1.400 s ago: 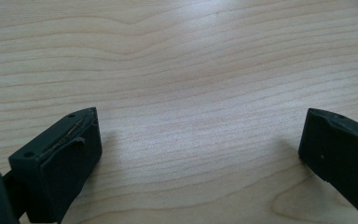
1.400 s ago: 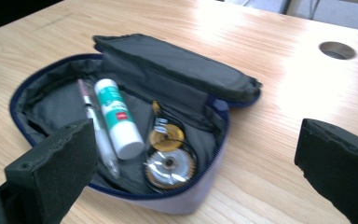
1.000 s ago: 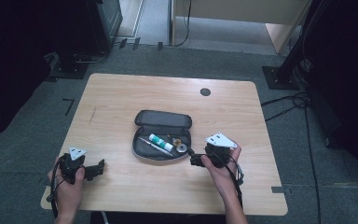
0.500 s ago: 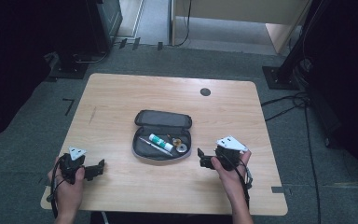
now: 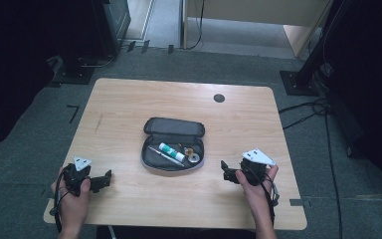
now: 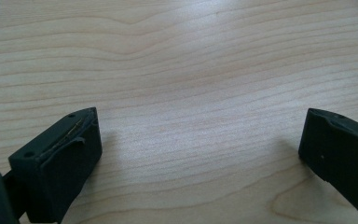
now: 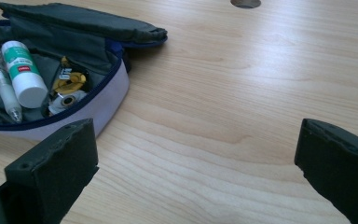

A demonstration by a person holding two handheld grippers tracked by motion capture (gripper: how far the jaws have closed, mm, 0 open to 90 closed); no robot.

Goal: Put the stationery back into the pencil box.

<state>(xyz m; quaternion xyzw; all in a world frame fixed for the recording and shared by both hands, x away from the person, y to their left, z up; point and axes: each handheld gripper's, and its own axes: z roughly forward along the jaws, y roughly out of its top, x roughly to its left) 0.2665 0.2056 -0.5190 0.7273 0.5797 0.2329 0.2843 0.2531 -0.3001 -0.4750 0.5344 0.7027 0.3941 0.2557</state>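
The right gripper (image 5: 227,173) has its jaws spread wide with nothing between them, and since 1 second ago it has drawn back from the pencil case (image 5: 173,150) toward the table's right front; it now sits near the case but apart from it. The left gripper (image 5: 104,180), jaws likewise released and empty, has stayed put near the front left edge.

The pencil case lies unzipped at the middle of the table (image 5: 129,104), lid folded back. Inside are a pen (image 7: 2,84), a white tube with a green label (image 7: 23,72) and small metal pieces (image 7: 67,86).

Bare wood surrounds the case on all sides, widest toward the far edge.
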